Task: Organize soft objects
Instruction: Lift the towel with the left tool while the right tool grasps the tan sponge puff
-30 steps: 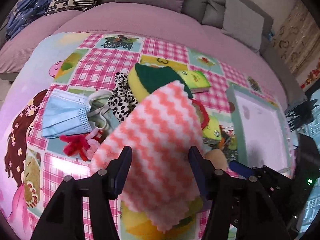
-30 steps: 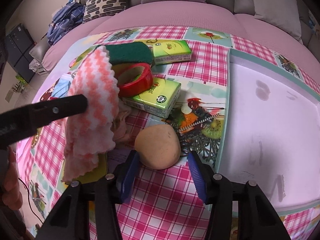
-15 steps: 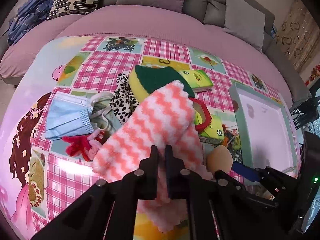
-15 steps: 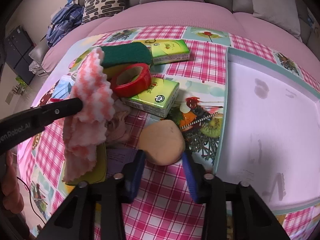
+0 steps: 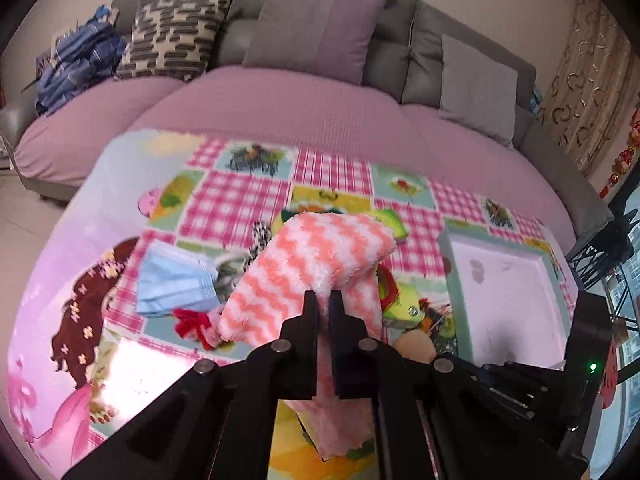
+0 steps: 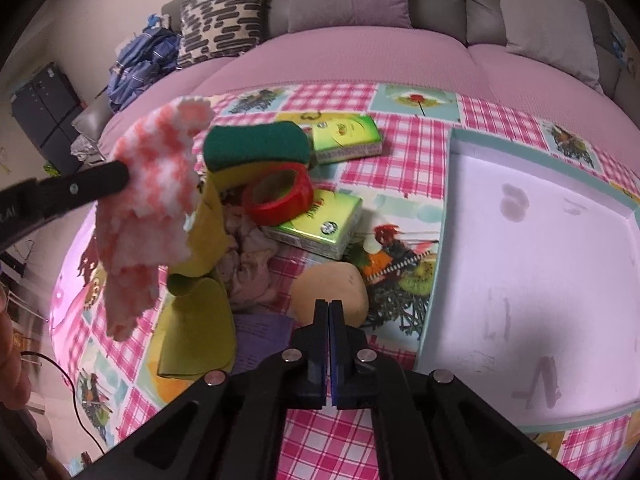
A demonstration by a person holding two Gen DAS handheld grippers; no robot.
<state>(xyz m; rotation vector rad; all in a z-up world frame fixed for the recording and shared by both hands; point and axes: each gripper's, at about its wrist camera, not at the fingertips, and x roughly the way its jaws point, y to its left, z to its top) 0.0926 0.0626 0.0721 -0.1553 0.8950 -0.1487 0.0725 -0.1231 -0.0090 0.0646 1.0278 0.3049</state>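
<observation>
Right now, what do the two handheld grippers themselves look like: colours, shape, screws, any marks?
Both are black, angular two-finger frames with silver round screw heads. The left gripper has plain black fingers; white lettering shows on its finger in the right wrist view. The right gripper carries blue pads on its inner faces.

wrist views, close, sharing tray (image 5: 452, 264)

Pink-and-white zigzag cloth (image 5: 320, 264) in the left gripper (image 5: 325, 304), above table clutter.
</observation>
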